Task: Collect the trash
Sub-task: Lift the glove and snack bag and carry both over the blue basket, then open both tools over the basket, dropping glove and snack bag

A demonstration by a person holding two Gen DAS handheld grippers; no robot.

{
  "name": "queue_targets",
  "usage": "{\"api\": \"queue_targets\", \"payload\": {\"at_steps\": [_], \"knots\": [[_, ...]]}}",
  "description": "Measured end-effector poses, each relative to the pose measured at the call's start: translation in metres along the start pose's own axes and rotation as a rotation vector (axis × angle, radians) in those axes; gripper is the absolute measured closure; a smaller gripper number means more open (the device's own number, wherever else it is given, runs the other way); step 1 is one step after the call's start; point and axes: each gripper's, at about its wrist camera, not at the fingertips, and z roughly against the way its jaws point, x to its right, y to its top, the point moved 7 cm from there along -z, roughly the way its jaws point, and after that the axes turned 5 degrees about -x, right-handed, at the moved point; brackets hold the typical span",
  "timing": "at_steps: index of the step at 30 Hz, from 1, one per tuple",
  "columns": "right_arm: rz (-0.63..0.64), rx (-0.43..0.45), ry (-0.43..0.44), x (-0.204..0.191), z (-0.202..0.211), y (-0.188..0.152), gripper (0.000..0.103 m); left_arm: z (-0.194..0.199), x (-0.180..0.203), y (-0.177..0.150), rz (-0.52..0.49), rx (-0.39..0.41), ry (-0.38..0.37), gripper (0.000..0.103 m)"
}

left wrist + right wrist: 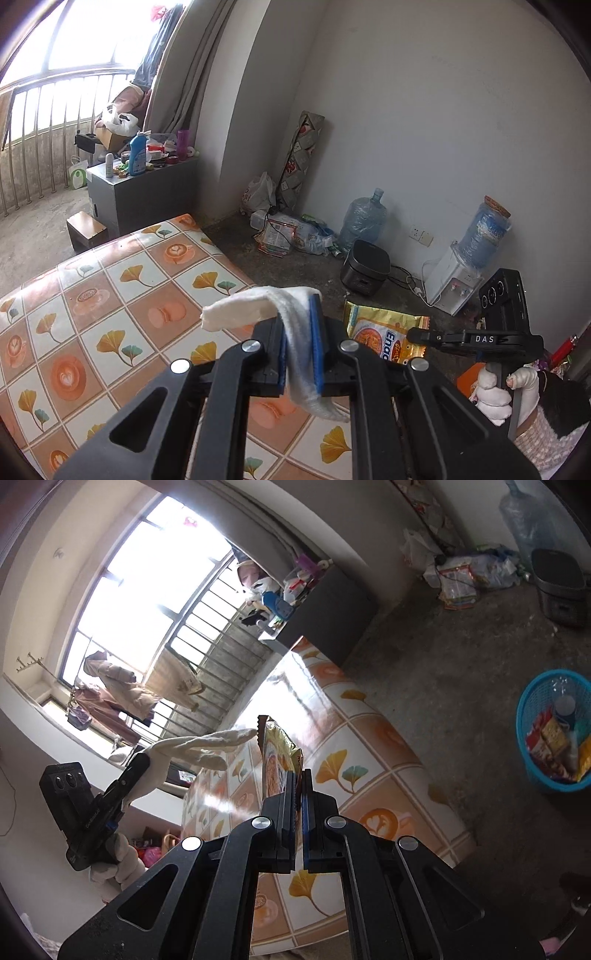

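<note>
Left gripper (299, 332) is clamped on a wad of white tissue (255, 306). The paper drapes through the blue pads, one end sticking out toward 9 o'clock, the other hanging down behind the jaws. It is held above the table with the ginkgo-leaf and coffee-cup oilcloth (110, 295).

Right gripper (299, 786) is closed tight on a yellow instant-noodle packet (277, 749), pinched at its lower edge. The packet stands on edge above the jaws, its crimped seam uppermost. In the left wrist view the same packet sits at 3 o'clock of the tissue, just beside it.

A blue plastic basket (528, 716) stands on the concrete floor at 3 o'clock in the right wrist view, well apart from the table, already holding wrappers. Judged the likely drop point.

Handling, as judgement:
- Tissue is very light, soft and crushable. It may tear or slip if only a thin fold is pinched, so grip the bunched middle, as now.
- Packet is light, with slick, crinkly film. Take it by a flat margin or the sealed seam. A full packet would swing about the pinch, and the contents are brittle.
</note>
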Motion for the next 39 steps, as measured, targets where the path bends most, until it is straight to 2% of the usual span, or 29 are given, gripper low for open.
{"api": "queue_targets", "payload": {"at_steps": [7,14,17,24,25,27,28,29,30,31,33,36,39], "knots": [[-0.094,0.181,-0.091,0.047,0.046,0.034,0.102,-0.059,0.075,0.04,-0.122,-0.04,-0.127,0.093],[-0.253,0.348,-0.318,0.133,0.094,0.046,0.102,-0.153,0.162,0.048,-0.205,-0.179,-0.277,0.093],[-0.328,0.366,-0.411,0.175,0.1,0.045,0.102,-0.202,0.196,0.039,-0.249,-0.267,-0.32,0.093],[-0.456,0.329,-0.515,0.256,0.084,0.044,0.102,-0.318,0.25,-0.002,-0.298,-0.47,-0.383,0.092],[-0.472,0.319,-0.528,0.269,0.08,0.046,0.1,-0.333,0.254,-0.008,-0.303,-0.494,-0.383,0.09],[-0.514,0.286,-0.523,0.295,0.068,0.045,0.095,-0.37,0.261,-0.024,-0.299,-0.561,-0.367,0.076],[-0.525,0.267,-0.518,0.308,0.059,0.043,0.08,-0.39,0.26,-0.034,-0.298,-0.598,-0.345,0.056],[-0.539,0.239,-0.527,0.321,0.052,0.04,0.069,-0.407,0.259,-0.044,-0.292,-0.62,-0.322,0.043],[-0.568,0.209,-0.554,0.336,0.045,0.033,0.058,-0.424,0.256,-0.054,-0.289,-0.644,-0.292,0.042],[-0.599,0.177,-0.581,0.347,0.04,0.024,0.058,-0.438,0.253,-0.064,-0.292,-0.671,-0.254,0.042],[-0.633,0.154,-0.567,0.357,0.034,0.013,0.058,-0.455,0.239,-0.077,-0.27,-0.702,-0.193,0.042],[-0.671,0.167,-0.55,0.359,0.039,0.005,0.058,-0.453,0.224,-0.076,-0.205,-0.694,-0.211,0.042],[-0.65,0.191,-0.543,0.351,0.046,0.013,0.058,-0.443,0.214,-0.06,-0.202,-0.648,-0.202,0.042]]}}
